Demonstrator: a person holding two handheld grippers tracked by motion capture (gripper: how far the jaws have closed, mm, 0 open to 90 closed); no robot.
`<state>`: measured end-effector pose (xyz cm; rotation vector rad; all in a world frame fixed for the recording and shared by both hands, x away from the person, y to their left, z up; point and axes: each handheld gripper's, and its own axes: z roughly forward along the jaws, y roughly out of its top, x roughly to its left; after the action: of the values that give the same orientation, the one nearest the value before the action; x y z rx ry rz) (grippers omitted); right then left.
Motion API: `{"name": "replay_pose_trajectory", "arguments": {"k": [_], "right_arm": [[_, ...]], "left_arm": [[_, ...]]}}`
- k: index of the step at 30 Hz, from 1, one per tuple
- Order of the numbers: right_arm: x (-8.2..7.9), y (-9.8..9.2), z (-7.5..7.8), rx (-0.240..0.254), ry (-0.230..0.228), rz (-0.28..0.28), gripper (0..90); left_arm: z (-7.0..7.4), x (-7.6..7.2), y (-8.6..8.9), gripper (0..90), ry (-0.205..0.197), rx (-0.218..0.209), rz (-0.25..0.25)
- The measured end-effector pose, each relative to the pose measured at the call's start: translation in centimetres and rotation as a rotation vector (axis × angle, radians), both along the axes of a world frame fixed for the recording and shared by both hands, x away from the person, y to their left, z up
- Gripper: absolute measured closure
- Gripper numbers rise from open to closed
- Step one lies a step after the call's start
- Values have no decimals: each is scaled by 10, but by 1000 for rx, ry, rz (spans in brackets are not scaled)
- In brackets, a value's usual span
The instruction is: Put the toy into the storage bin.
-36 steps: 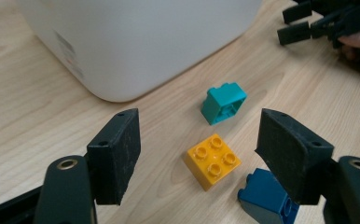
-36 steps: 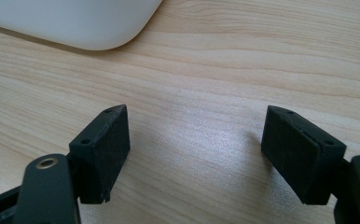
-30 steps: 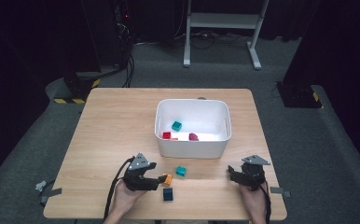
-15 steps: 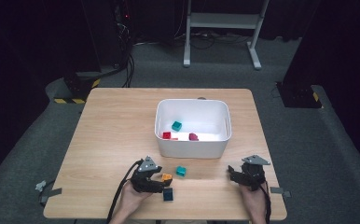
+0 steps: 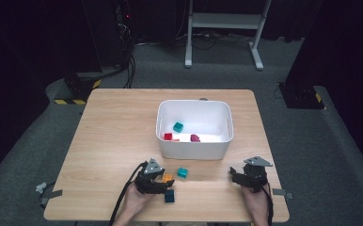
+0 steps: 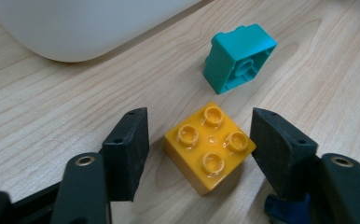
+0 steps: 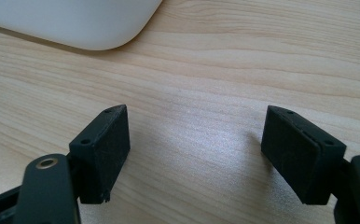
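Pale woodgrain table (image 5: 109,141) bears a glossy studded yellow brick (image 6: 209,147) between the closing, seemingly untouching left gripper (image 6: 199,140).

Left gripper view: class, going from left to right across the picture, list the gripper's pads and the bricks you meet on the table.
Left pad → yellow brick → teal brick → right pad.
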<state>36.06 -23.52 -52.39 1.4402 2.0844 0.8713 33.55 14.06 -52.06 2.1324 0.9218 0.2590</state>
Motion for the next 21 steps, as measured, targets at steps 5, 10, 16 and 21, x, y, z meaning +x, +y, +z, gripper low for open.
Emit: {"name": "replay_pose_trajectory", "arguments": {"k": [5, 10, 16, 21], "right_arm": [[0, 0, 0, 0, 0, 0, 234], [0, 0, 0, 0, 0, -1, 234], [0, 0, 0, 0, 0, -1, 234], [0, 0, 0, 0, 0, 0, 234]], "left_arm": [[0, 0, 1, 432, -12, 5, 8], [0, 1, 1, 455, -18, 11, 14], [1, 1, 2, 465, -19, -1, 18], [2, 1, 3, 577, -22, -9, 17]]}}
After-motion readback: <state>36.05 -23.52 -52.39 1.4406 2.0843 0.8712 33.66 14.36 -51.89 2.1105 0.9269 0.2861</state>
